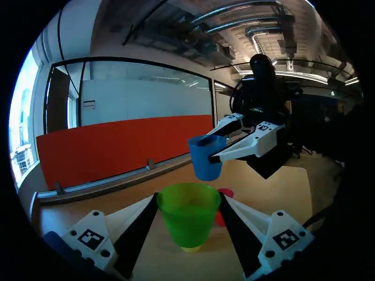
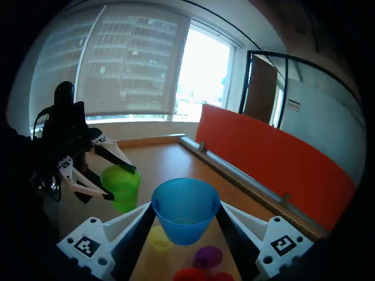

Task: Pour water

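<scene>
The right claw (image 2: 185, 205), clamped on the upright blue cup (image 2: 185, 213), holds it above and just beyond the green cup (image 1: 189, 218); the left claw (image 1: 188, 199) grips that one, upright over the table (image 1: 281, 187).

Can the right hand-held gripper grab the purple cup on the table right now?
Probably not: the right hand-held gripper is shut on the blue cup, leaving no free fingers for the purple cup below.
</scene>
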The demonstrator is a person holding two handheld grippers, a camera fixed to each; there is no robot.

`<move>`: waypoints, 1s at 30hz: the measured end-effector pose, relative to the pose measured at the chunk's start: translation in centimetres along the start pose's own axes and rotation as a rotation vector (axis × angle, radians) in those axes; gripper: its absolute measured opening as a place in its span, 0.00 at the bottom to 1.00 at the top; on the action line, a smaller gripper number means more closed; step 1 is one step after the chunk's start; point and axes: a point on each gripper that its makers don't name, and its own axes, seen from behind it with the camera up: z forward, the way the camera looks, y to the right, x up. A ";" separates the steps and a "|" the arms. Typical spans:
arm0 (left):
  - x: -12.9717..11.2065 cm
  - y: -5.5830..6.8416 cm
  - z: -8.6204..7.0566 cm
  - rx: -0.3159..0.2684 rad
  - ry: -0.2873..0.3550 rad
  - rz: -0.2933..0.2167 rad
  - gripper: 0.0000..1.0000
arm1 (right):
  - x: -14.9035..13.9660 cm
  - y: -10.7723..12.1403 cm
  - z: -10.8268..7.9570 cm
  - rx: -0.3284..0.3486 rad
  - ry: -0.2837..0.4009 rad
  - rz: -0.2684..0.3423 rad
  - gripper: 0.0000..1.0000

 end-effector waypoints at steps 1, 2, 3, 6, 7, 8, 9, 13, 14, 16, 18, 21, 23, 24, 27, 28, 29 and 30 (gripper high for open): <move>-0.1 0.0 0.0 0.000 -0.002 0.000 0.90 | -0.2 0.0 -0.1 0.001 -0.002 0.001 0.90; -0.1 0.0 0.1 -0.001 -0.004 0.000 0.90 | -0.4 0.0 -0.2 0.002 -0.005 0.002 0.90; -0.2 0.0 0.1 -0.001 -0.006 0.000 0.90 | -0.6 0.0 -0.4 0.001 -0.008 0.003 0.90; -0.3 -0.1 0.1 0.001 -0.011 0.003 0.90 | -1.0 0.2 -0.7 -0.002 -0.014 0.003 0.90; -0.3 -0.1 0.1 0.002 -0.013 0.004 0.90 | -1.2 0.2 -0.7 -0.003 -0.015 0.004 0.90; -0.3 -0.2 0.1 0.003 -0.014 0.004 0.90 | -1.3 0.2 -0.8 -0.004 -0.016 0.004 0.90; -0.4 -0.2 0.1 0.004 -0.016 0.003 0.90 | -1.4 0.3 -0.9 -0.004 -0.016 0.006 0.90; -0.7 -0.5 0.2 0.009 -0.025 -0.004 0.90 | -1.6 0.2 -1.0 -0.001 -0.019 0.016 0.90; -0.8 -0.6 0.2 0.011 -0.027 -0.006 0.90 | -1.7 0.1 -1.1 0.000 -0.020 0.018 0.90; -1.1 -0.7 0.3 0.013 -0.034 -0.008 0.90 | -2.2 0.0 -1.1 0.003 -0.025 0.022 0.90; -1.4 -0.8 0.3 0.013 -0.042 -0.009 0.90 | -2.8 -0.2 -1.0 0.005 -0.032 0.025 0.90; -1.9 -0.9 0.4 0.012 -0.057 -0.008 0.90 | -3.8 -0.3 -0.9 0.010 -0.045 0.030 0.90; -2.3 -0.9 0.5 0.010 -0.069 -0.006 0.90 | -4.5 -0.5 -0.9 0.013 -0.053 0.036 0.90; -2.5 -0.9 0.5 0.009 -0.076 -0.005 0.90 | -4.8 -0.5 -0.8 0.015 -0.058 0.040 0.90; -3.3 -0.9 0.7 0.007 -0.096 -0.005 0.90 | -5.8 -0.8 -0.6 0.022 -0.071 0.050 0.90; -3.6 -0.9 0.7 0.006 -0.103 -0.005 0.90 | -6.1 -0.8 -0.5 0.022 -0.076 0.051 0.90; -3.9 -0.9 0.8 0.006 -0.109 -0.006 0.90 | -6.4 -0.9 -0.5 0.023 -0.081 0.053 0.90; -4.2 -0.9 0.8 0.005 -0.116 -0.006 0.90 | -6.7 -0.9 -0.4 0.024 -0.085 0.053 0.90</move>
